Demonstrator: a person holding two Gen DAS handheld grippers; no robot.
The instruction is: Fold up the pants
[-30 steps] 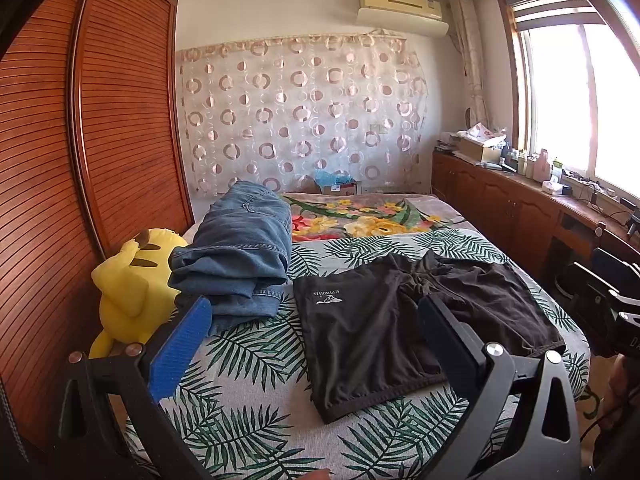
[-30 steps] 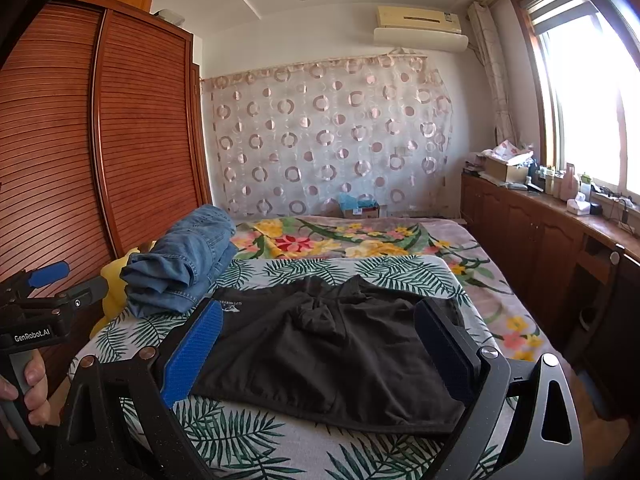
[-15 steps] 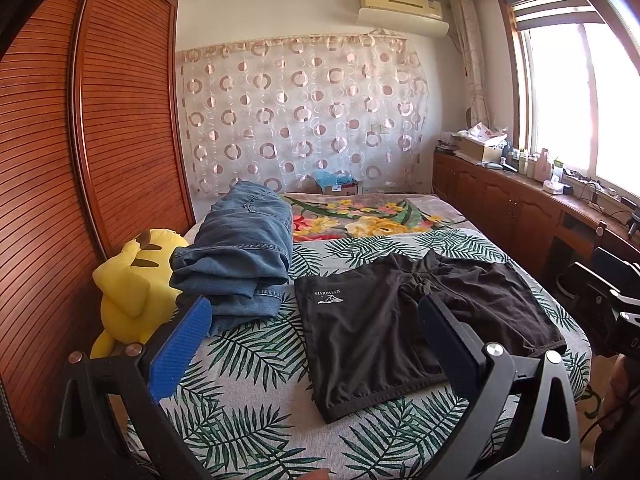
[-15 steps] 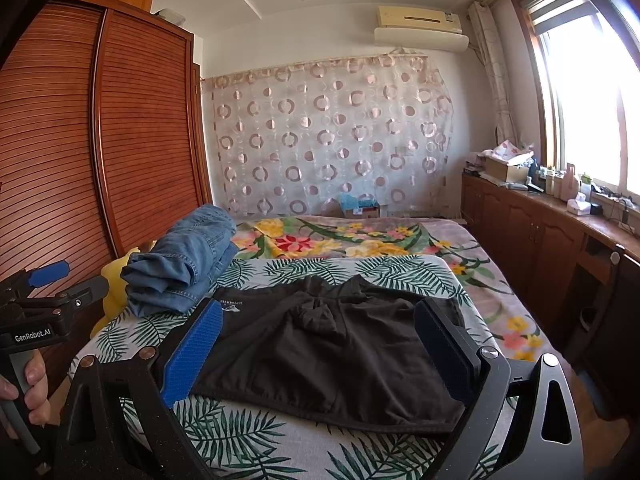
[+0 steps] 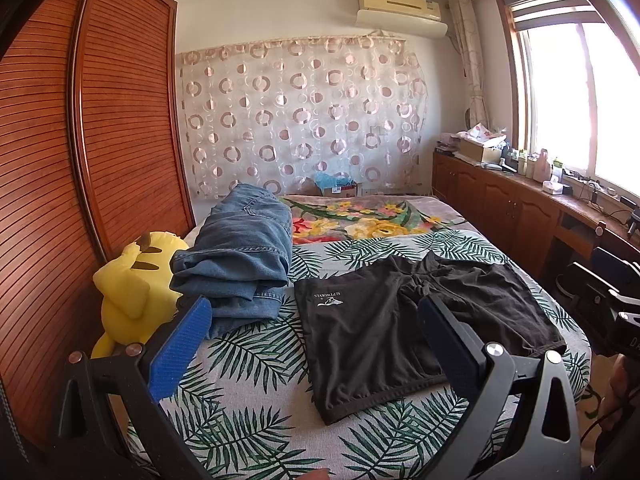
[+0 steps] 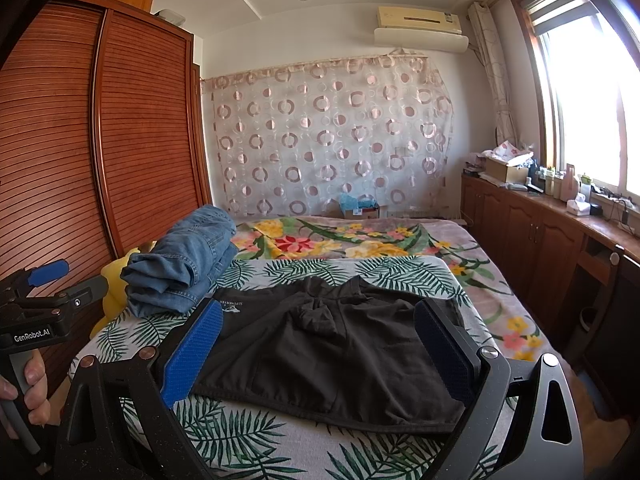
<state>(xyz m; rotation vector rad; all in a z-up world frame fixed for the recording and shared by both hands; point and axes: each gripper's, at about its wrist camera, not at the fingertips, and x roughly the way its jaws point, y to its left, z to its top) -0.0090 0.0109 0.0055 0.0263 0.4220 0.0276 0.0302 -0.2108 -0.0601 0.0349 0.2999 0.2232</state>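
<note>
You held both tools above the palm-leaf-print bed cover (image 5: 248, 364); the black fabric shorts (image 6: 340, 352) lay flat on it, beside folded blue denim jeans (image 5: 240, 252); left gripper (image 5: 308, 340) and right gripper (image 6: 320, 352) gaped, empty; a slatted wooden wardrobe (image 5: 80, 160) stood leftward.

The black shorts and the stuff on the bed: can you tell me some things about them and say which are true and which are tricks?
1. The black shorts lie spread flat on the bed. True.
2. The left claw is shut on the shorts. False: it is open, holding nothing.
3. The jeans are folded in a pile beside the shorts. True.
4. The yellow plush toy sits on top of the shorts. False: it sits by the wardrobe, past the jeans.
5. The right claw is open. True.
</note>
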